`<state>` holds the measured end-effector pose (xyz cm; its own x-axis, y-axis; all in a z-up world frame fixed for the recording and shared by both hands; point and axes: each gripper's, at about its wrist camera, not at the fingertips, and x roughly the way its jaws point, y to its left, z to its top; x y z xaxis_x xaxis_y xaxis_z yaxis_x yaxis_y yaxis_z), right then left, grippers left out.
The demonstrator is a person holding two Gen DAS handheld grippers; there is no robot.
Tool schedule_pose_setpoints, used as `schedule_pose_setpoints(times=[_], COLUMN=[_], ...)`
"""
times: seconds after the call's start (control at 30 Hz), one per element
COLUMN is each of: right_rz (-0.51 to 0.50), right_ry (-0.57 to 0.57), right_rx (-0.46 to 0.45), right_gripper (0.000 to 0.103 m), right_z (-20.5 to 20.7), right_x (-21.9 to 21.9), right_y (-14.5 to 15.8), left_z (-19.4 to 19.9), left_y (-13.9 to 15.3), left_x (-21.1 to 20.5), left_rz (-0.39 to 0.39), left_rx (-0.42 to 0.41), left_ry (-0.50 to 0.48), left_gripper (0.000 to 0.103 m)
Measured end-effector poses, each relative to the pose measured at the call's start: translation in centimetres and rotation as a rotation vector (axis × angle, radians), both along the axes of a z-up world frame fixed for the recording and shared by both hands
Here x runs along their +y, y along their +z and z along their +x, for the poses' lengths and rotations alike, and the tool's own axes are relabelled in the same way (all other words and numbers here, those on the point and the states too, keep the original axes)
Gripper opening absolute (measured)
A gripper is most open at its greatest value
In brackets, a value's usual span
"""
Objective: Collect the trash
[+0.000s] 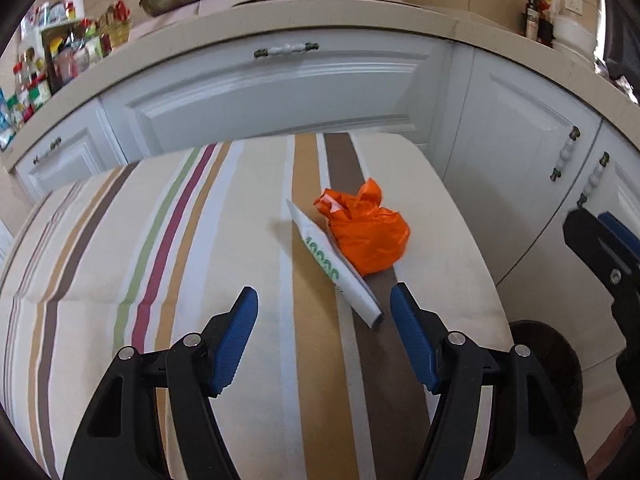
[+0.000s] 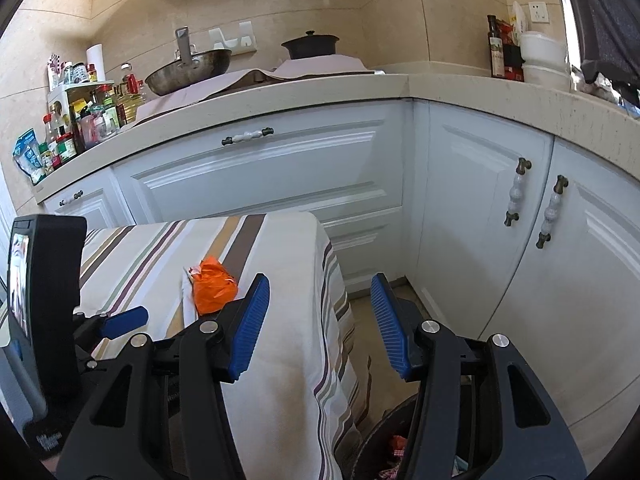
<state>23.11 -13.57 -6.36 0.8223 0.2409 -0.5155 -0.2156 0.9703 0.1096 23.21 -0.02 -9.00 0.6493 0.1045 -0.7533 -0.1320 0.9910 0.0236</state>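
One striped tablecloth (image 1: pixel 224 240) covers the table and serves as the reference surface. Two trash items lie on it: one white tube (image 1: pixel 334 268) with green lettering and one crumpled orange plastic bag (image 1: pixel 366 236). The tube's long axis runs diagonally across the cloth's stripes, with one end toward the white cabinets (image 1: pixel 280 92) and the other end toward the left gripper (image 1: pixel 322 312). The bag touches the tube along the side nearer the cloth's right edge.

The left gripper hangs above the cloth, jaws apart, nothing between them; the tube's near end lies just ahead of its right finger. The right gripper (image 2: pixel 320 312) is off the cloth's right edge, jaws apart and empty.

One dark bin (image 2: pixel 384 432) stands on the floor below the cloth's right edge. It holds scraps, one of them red; their count cannot be determined.
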Motion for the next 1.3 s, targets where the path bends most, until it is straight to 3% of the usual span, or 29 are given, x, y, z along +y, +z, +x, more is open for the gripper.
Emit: schedule_pose_setpoints(times=[0.2, 0.23, 0.37, 0.9, 1.13, 1.2, 1.27, 1.3], right_rz=[-0.006, -0.006, -0.008, -0.014, -0.032, -0.028, -0.027, -0.025], right_ry=[0.009, 0.011, 0.022, 0.103, 0.097, 0.085, 0.069, 0.063], right_rx=[0.009, 0.009, 0.012, 0.029, 0.027, 0.029, 0.033, 0.035], right_gripper=[0.052, 0.052, 0.052, 0.052, 0.052, 0.052, 0.052, 0.052], right_z=[0.1, 0.1, 0.2, 0.7, 0.2, 0.1, 0.1, 0.1], right_x=[0.6, 0.7, 1.3, 5.6, 6.1, 5.6, 4.9, 4.6], right_y=[-0.4, -0.4, -0.3, -0.3, -0.2, -0.2, -0.2, -0.2], left_z=[-0.1, -0.2, -0.3, -2.9, -2.8, -2.6, -2.3, -2.2], left_y=[-0.1, -0.1, 0.1, 0.8, 0.7, 0.7, 0.7, 0.7], left_x=[0.7, 0.9, 1.2, 6.0, 6.6, 5.7, 5.1, 4.8], left_rz=[-0.021, -0.027, -0.041, -0.045, -0.133, -0.141, -0.138, -0.142], left_rx=[0.003, -0.001, -0.011, -0.049, -0.032, -0.027, -0.032, -0.033], left_ry=[0.011, 0.011, 0.015, 0.061, 0.043, 0.019, 0.007, 0.001], left_gripper=[0.03, 0.02, 0.001, 0.001, 0.001, 0.006, 0.023, 0.027])
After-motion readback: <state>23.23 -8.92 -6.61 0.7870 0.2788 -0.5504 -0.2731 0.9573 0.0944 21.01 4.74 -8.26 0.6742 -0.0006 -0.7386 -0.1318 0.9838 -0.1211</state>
